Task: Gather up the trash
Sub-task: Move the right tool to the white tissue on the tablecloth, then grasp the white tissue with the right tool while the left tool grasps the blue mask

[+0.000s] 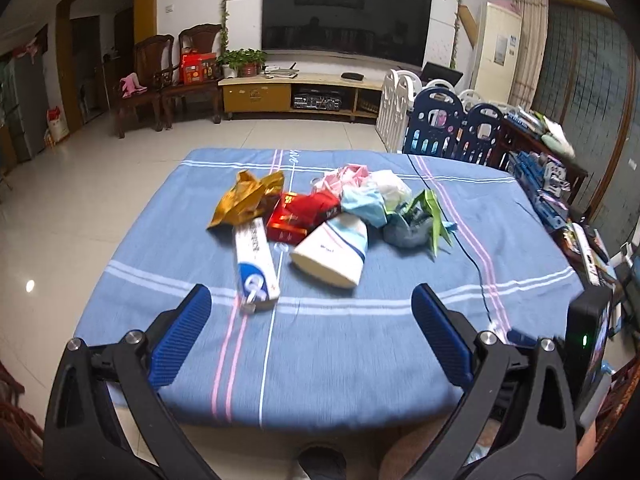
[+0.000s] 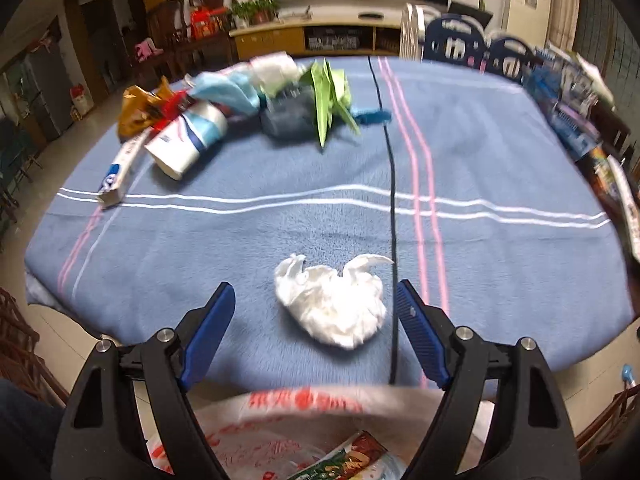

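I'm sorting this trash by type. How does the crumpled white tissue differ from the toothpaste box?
The crumpled white tissue is a soft, shapeless wad; the toothpaste box is a long, rigid carton. The tissue is plain white; the box is white with blue print. The tissue lies alone near the table's front edge; the box lies against the trash pile. Both rest on the blue cloth.

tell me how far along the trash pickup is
Done: a wrapper already lies in the plastic bag at the table's near edge. In hand: nothing; the right claw is open around a crumpled tissue, the left claw open. Left: the whole pile.
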`<action>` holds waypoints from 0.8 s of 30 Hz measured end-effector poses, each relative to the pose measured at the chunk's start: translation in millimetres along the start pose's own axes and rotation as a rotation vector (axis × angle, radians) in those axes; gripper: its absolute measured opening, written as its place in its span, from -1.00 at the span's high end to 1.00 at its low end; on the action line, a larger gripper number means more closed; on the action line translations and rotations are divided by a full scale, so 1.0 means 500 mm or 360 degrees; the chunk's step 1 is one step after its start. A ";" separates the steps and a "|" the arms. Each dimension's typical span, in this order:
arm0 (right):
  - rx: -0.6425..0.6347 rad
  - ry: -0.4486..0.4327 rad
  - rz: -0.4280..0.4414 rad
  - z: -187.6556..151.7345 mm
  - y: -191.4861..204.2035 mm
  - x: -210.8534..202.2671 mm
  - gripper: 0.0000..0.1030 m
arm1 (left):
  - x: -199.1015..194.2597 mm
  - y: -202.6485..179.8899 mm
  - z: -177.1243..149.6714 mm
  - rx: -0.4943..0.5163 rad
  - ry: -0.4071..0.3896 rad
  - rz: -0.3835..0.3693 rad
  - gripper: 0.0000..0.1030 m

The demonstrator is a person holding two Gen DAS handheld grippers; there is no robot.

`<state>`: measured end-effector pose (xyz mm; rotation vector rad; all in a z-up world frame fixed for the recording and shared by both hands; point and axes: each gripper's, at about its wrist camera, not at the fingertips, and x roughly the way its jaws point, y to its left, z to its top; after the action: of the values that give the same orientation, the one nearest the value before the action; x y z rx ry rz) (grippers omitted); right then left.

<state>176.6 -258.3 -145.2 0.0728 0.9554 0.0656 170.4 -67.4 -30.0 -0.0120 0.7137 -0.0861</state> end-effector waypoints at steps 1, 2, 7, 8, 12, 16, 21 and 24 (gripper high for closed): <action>0.0004 0.0014 0.0009 0.001 -0.002 0.011 -0.37 | 0.030 -0.009 0.016 0.0021 0.0009 -0.0009 -0.94; 0.0009 0.0024 0.0013 0.001 -0.004 0.018 -0.19 | 0.051 -0.017 0.027 0.0041 0.0016 -0.0014 -0.94; 0.0047 0.0031 0.0038 0.002 -0.021 0.028 0.34 | 0.144 -0.065 0.080 0.0147 -0.0008 -0.0049 -0.93; 0.0068 0.0015 0.0055 0.004 -0.025 0.021 0.40 | 0.155 -0.075 0.088 0.0170 -0.0031 -0.0060 -0.93; 0.0116 -0.0079 0.0120 0.017 -0.034 -0.021 0.41 | 0.216 -0.128 0.112 0.0343 -0.0112 -0.0007 -0.93; 0.0124 -0.0097 0.0183 0.023 -0.034 -0.036 0.41 | 0.290 -0.162 0.117 0.0464 -0.0059 0.0033 -0.79; 0.0136 -0.0085 0.0236 0.022 -0.037 -0.038 0.41 | 0.400 -0.182 0.116 0.0543 0.0123 0.0090 -0.02; 0.0121 -0.0091 0.0245 0.021 -0.038 -0.045 0.41 | 0.415 -0.180 0.114 0.0543 0.0145 0.0060 0.84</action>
<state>172.6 -279.3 -122.5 0.2172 0.8941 0.1684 357.2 -175.3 -118.9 0.3334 0.7826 -0.1721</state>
